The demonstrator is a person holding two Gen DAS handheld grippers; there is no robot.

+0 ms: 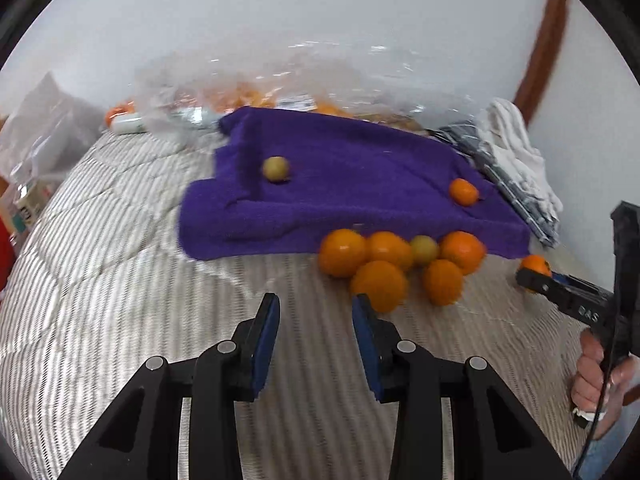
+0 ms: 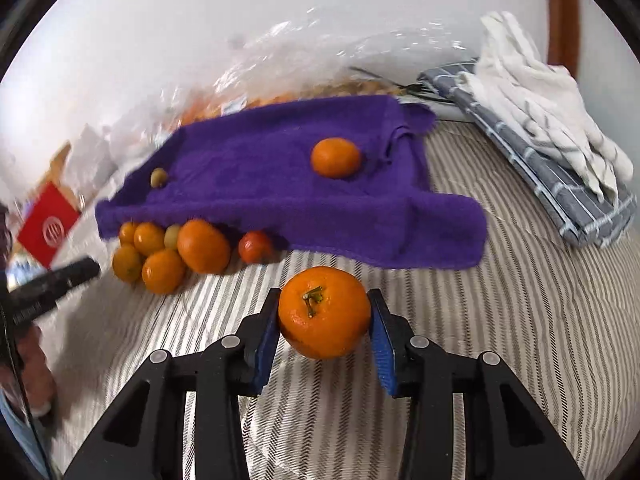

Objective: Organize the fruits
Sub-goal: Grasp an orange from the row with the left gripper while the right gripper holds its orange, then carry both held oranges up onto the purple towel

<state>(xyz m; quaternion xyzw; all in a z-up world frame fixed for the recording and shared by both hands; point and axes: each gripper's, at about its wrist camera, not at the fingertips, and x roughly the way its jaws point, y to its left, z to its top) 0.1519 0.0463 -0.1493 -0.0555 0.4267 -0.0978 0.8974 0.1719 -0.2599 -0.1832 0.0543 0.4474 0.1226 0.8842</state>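
- Right gripper (image 2: 324, 314): jaws closed on 1 mandarin (image 2: 325, 312), blue pads touching its left and right sides; the fruit hangs above the striped bed cover (image 2: 500, 320).
- Held mandarin: bright orange, glossy, slightly flattened, with a short green-brown stem stub facing the camera.
- Left gripper (image 1: 316, 306): jaws open, nothing between them, above the bed cover and just in front of the fruit pile (image 1: 400, 260).
- Fruit pile: orange mandarins of mixed size plus 1 small yellow-green fruit (image 1: 424, 249), touching one another and lying against the front edge of the purple towel (image 1: 360, 184).
- On the towel: 1 small yellow-green fruit (image 1: 276, 168) toward the left side and 1 orange mandarin (image 2: 336, 157) toward the right side, well apart.
- Behind the towel: a clear plastic bag (image 1: 312, 76) with orange contents, blurred.
- Right of the towel: folded grey checked cloth (image 2: 560, 184) with white cloth (image 2: 532, 92) on top.
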